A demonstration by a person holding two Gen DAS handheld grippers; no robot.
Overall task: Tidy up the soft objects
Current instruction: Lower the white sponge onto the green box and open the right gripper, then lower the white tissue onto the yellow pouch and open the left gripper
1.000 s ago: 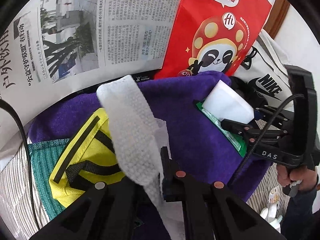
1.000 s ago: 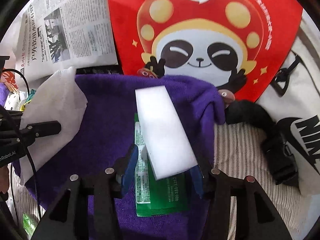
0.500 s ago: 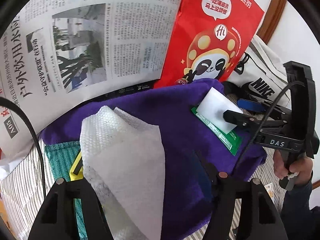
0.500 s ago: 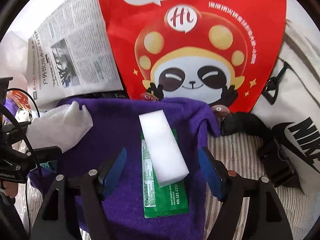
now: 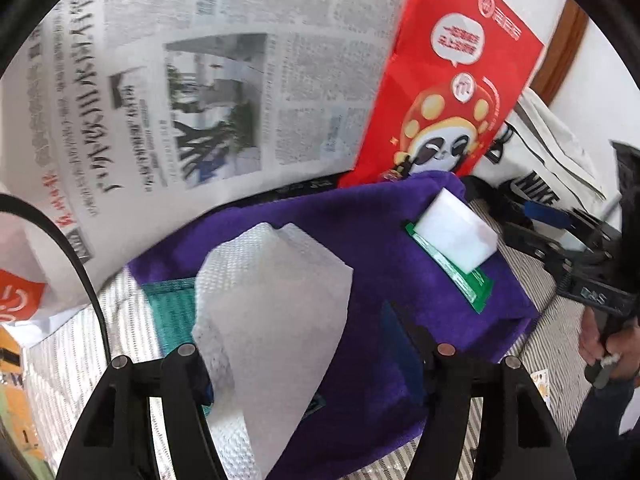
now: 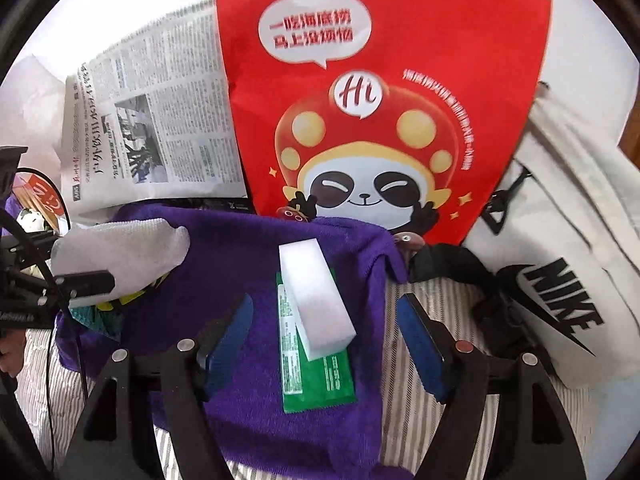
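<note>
Item 1: white sponge block (image 6: 316, 300), on purple towel (image 6: 248, 272), atop green packet (image 6: 320, 376). Light, squashy; take across long sides. My right gripper (image 6: 326, 344) spread, empty, above it. My left gripper (image 5: 310, 354) spread, white tissue (image 5: 272, 308) loose between.

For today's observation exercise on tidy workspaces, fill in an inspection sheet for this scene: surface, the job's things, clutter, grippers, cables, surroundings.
Surface: striped cloth, partly covered by a purple towel.
Job's things: white sponge block resting on a green packet, both on the towel; white tissue sheet draped over the towel's other end.
Clutter: newspaper, red panda bag, white Nike bag, black strap.
Grippers: left gripper open, tissue between its jaws; right gripper open above the sponge.
Cables: black cable at left.
Surroundings: wooden trim.
</note>
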